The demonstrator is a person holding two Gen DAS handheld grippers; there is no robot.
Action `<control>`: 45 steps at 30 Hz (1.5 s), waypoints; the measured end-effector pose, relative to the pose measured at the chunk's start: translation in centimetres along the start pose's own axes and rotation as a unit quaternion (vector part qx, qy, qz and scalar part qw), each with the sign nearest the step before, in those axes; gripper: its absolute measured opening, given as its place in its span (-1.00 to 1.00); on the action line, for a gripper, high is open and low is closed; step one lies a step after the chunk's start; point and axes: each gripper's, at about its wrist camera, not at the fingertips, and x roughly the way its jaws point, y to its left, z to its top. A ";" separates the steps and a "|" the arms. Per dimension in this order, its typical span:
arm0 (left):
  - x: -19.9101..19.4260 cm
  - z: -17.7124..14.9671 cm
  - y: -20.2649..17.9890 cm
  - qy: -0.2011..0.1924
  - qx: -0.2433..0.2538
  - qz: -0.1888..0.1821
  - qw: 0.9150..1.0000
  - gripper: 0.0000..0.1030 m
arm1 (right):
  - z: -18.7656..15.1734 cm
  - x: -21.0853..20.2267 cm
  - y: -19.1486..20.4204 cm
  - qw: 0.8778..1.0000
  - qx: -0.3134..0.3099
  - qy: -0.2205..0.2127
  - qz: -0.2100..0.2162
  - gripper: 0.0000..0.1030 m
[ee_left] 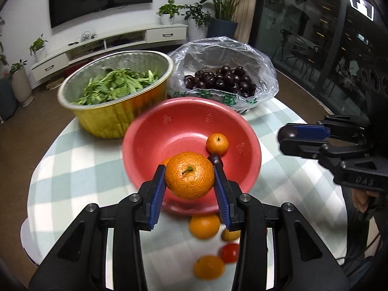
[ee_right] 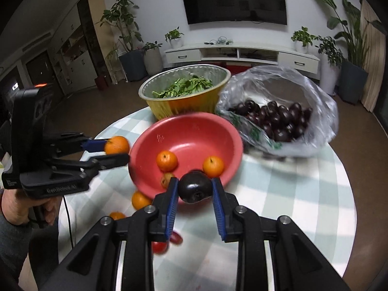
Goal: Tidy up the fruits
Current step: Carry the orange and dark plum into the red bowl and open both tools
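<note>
Left gripper (ee_left: 189, 179) clamped on a big orange (ee_left: 189, 179), blue pads tight on both sides, held up just over the near rim of the red bowl (ee_left: 169, 131). Right gripper (ee_right: 194, 187) pinching a dark plum (ee_right: 194, 187) the same way, also hanging at the bowl's near edge. Two small oranges (ee_right: 166, 161) sitting inside the bowl ahead of the fingers. More oranges (ee_left: 204, 226) and a red tomato (ee_left: 229, 252) loose on the checked tablecloth (ee_left: 80, 169) below the left tool. Beyond the bowl, a gold foil tub of greens (ee_left: 116, 89) and a plastic bag of cherries (ee_left: 219, 81).
</note>
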 end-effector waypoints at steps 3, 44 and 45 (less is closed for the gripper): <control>2.3 1.2 0.6 0.015 0.003 -0.003 1.000 -0.30 | 1.1 1.7 0.1 1.000 -0.005 0.008 0.003 -0.42; 11.6 3.2 2.6 0.067 0.002 -0.011 0.998 0.18 | 1.2 11.6 1.4 0.992 -0.079 0.091 -0.020 -0.39; 11.5 3.2 2.7 0.066 0.001 -0.011 0.998 0.24 | 1.1 11.5 1.6 0.992 -0.080 0.092 -0.021 -0.34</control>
